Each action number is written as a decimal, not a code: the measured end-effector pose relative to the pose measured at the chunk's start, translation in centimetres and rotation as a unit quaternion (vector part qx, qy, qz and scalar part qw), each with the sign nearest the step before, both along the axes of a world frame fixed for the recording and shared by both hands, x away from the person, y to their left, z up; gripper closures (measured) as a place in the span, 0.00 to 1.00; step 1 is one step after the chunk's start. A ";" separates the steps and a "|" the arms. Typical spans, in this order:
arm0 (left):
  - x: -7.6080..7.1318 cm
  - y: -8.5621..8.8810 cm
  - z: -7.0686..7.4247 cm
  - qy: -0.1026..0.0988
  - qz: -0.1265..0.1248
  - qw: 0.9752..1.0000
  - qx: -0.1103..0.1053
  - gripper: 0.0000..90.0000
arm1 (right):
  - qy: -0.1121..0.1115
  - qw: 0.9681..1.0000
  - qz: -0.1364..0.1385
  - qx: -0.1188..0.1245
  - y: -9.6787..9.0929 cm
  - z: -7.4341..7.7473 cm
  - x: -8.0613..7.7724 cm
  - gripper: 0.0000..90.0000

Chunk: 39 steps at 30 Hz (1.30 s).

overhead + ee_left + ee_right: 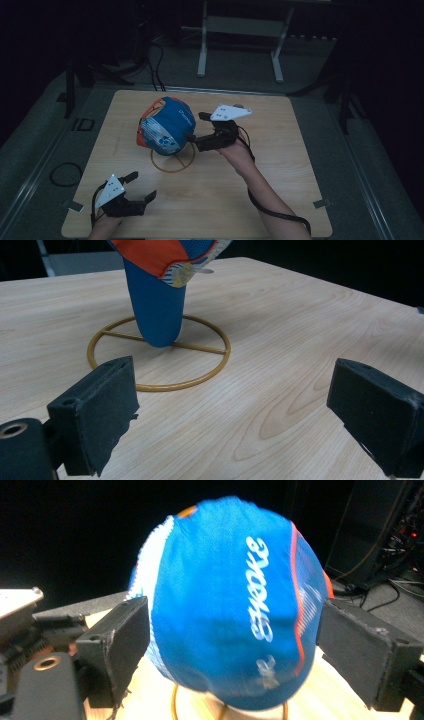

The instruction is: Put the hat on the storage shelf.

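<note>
Blue-and-orange fabric cap (pixel 165 125), printed with white lettering on the crown. It sits over a gold wire stand (pixel 172 161) at the middle of the pale wood counter (pixel 280 165), the stand's ring base lying flat on the surface. In the left gripper view the blue peak (pixel 154 310) hangs down into the ring (pixel 160 385) towards the crossbar; whether it touches the wire cannot be told. The upright stem is hidden under the fabric. Placement on the stand probably serves to keep the crown rounded and lifted off the wood, so it can be taken from the side.

Right gripper (pixel 196 131): level with the cap, at its right flank in the high view. Jaws wide apart; in the right gripper view the two black pads (pixel 117 645) stand either side of the crown (pixel 235 630) with a gap showing at each, so nothing is gripped. The wide setting suits a bulky, soft thing: judged as lining up for a side grasp, or just let go, which of the two cannot be said.

Left gripper (pixel 134 189): near the front left corner of the counter, well apart from the cap, pointing toward the ring. Jaws wide, with nothing between them. Likely held back in reserve, leaving room for the other hand.

Floor (pixel 45 150): grey, a loop of cable lying beside the counter.
</note>
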State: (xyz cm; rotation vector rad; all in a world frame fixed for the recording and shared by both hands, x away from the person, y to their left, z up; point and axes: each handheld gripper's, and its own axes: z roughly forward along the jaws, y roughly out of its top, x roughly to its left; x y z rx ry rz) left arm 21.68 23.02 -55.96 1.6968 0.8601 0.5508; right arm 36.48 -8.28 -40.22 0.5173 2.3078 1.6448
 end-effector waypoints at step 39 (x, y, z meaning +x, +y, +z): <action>0.0 -0.1 -0.1 0.001 -0.003 1.000 -0.001 0.07 | 0.059 0.996 -0.013 -0.058 -6.6 -12.6 -1.8 0.16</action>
